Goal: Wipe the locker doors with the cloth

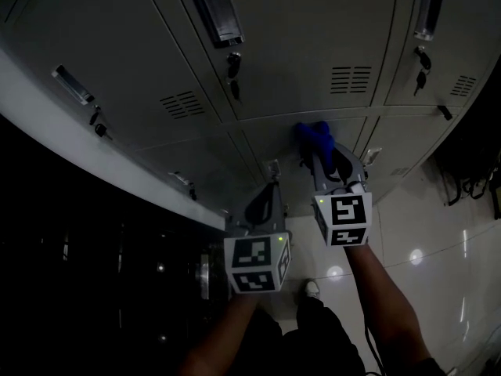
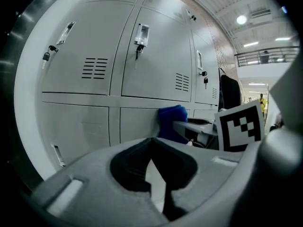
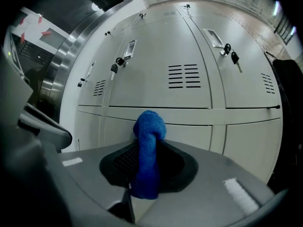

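Grey locker doors (image 1: 313,45) fill the head view, in an upper and a lower row. My right gripper (image 1: 317,157) is shut on a blue cloth (image 1: 313,135), whose bunched end sits at the top of a lower door (image 1: 274,143), just under the seam between rows. In the right gripper view the cloth (image 3: 149,145) stands up between the jaws of that gripper (image 3: 147,143). My left gripper (image 1: 272,182) hangs lower left of it, jaws closed on nothing. The left gripper view shows its tips (image 2: 151,141) meeting, with the cloth (image 2: 171,122) beyond.
Keys hang from locks on the upper doors (image 1: 233,67) (image 1: 421,58). A steel-edged dark wall (image 1: 78,233) runs along the left. Something dark hangs at the right end of the lockers (image 1: 470,159). Glossy floor tiles (image 1: 427,245) and the person's shoe (image 1: 311,290) lie below.
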The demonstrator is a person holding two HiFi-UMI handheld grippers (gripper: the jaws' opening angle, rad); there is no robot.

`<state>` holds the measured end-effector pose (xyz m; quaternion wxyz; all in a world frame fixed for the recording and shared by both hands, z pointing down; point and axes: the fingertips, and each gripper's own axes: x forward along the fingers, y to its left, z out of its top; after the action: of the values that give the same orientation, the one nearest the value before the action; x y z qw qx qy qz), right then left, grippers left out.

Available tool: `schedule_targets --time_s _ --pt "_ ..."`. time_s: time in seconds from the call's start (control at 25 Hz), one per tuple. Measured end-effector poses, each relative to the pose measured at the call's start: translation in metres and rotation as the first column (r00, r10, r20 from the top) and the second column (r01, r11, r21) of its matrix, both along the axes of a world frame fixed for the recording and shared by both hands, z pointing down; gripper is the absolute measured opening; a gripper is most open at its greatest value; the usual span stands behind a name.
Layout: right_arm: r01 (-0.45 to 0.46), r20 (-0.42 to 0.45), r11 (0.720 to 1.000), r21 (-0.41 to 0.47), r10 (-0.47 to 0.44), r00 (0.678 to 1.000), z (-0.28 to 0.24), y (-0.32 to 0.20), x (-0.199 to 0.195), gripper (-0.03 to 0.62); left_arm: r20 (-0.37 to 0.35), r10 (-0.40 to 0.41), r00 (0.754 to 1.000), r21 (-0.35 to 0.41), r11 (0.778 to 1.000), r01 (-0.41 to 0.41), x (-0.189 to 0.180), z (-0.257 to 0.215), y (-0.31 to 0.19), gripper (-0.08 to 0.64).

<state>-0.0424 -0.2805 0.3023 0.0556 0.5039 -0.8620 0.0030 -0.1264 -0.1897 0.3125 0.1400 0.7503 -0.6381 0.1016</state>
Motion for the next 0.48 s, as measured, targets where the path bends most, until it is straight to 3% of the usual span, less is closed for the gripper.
schedule_targets --time_s 0.48 --pt "-0.142 0.014 0.99 -0.002 0.142 0.99 0.001 -0.019 0.083 0.084 -0.025 0.042 0.999 0.016 0.999 -0.041 0.037 0.0 -0.018 0.003"
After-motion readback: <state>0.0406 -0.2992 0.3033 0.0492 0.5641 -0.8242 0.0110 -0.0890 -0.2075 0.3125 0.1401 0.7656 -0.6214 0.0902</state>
